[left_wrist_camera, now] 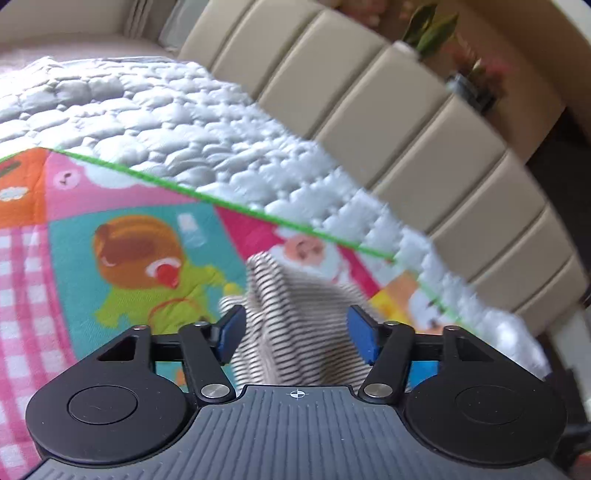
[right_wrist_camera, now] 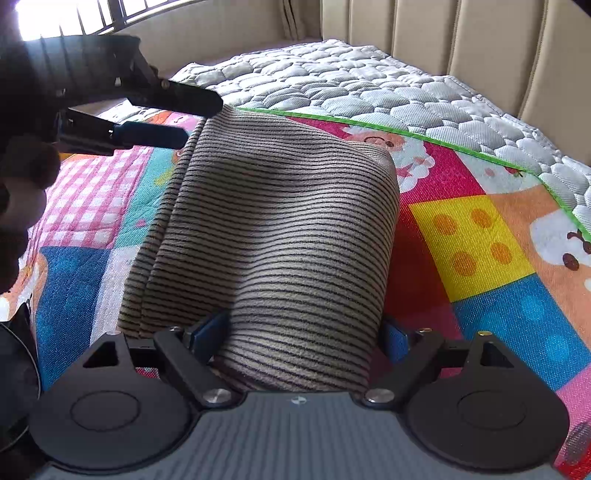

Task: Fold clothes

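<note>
A beige garment with thin dark stripes (right_wrist_camera: 273,236) lies folded in layers on a colourful cartoon play mat (right_wrist_camera: 480,236) on the bed. My right gripper (right_wrist_camera: 299,339) is open, its blue pads (right_wrist_camera: 207,336) standing either side of the garment's near end. My left gripper (left_wrist_camera: 295,332) is open with blue pads (left_wrist_camera: 362,338) wide apart, and the striped cloth (left_wrist_camera: 295,317) bunches between and in front of them, blurred. In the right wrist view the left gripper (right_wrist_camera: 199,118) is at the garment's far left corner, its jaws apart.
A grey-white quilted mattress (right_wrist_camera: 369,85) lies under the mat, whose green edge (left_wrist_camera: 221,199) crosses both views. A padded beige headboard (left_wrist_camera: 406,122) runs behind. A plant (left_wrist_camera: 428,33) stands beyond it. A window (right_wrist_camera: 92,14) is at top left.
</note>
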